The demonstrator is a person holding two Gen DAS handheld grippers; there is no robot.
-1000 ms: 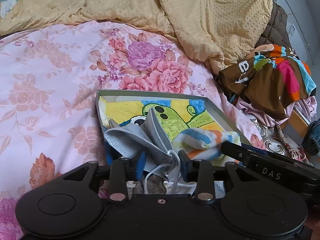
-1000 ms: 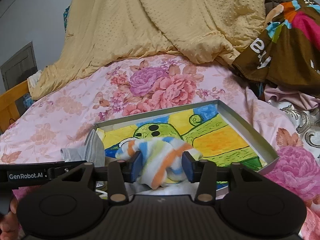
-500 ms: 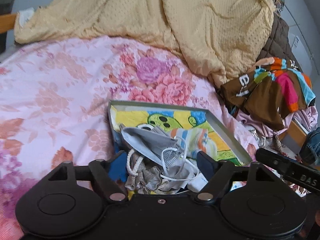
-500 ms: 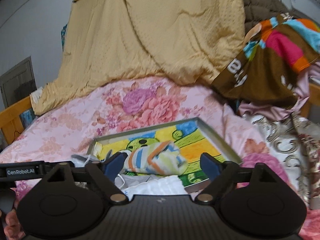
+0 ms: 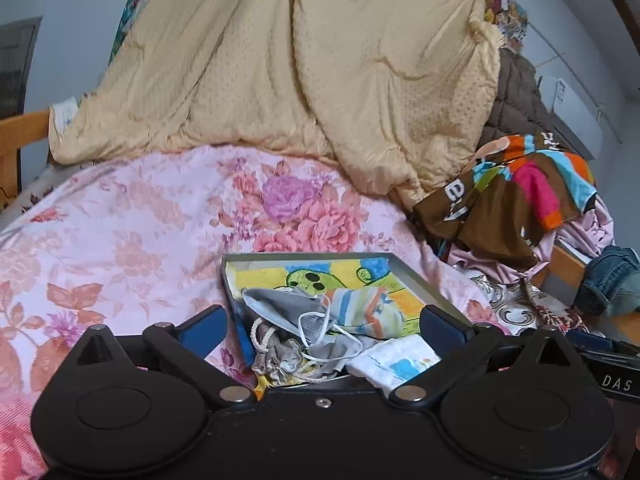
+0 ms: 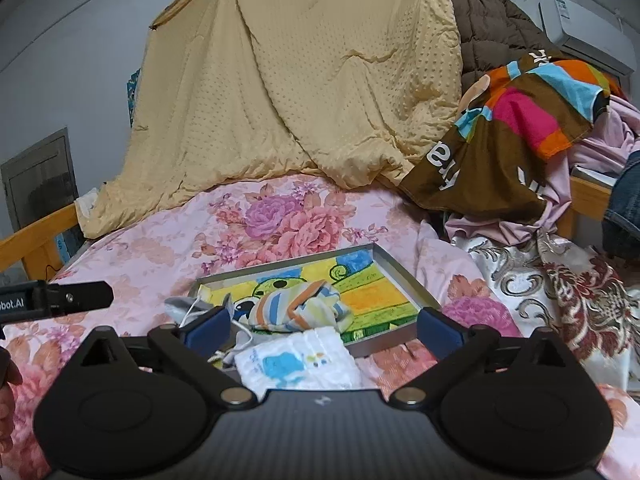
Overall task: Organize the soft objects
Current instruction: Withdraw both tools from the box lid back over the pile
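Observation:
A shallow metal tray (image 5: 304, 255) with a cartoon lining lies on the floral bedspread (image 5: 120, 240). In it lie a grey face mask (image 5: 280, 308), a striped cloth (image 5: 360, 308), a beige drawstring pouch (image 5: 276, 354) and a white printed cloth (image 5: 400, 364). My left gripper (image 5: 322, 326) hovers over the tray's near end, its jaws opening wide and touching nothing. In the right wrist view my right gripper (image 6: 324, 328) is also opening, its pads apart from the striped cloth (image 6: 296, 308) and white cloth (image 6: 296, 360) in the tray (image 6: 404, 280).
A yellow quilt (image 5: 320, 80) is heaped behind the tray. To the right are a brown multicoloured cloth (image 6: 520, 120), pink and patterned fabrics (image 6: 560, 280) and denim (image 5: 612, 280). A wooden bed rail (image 6: 36, 236) runs along the left.
Both grippers let go: the left released the grey mask, the right the striped cloth. Both jaws spread wide and both grippers drew back and up from the tray.

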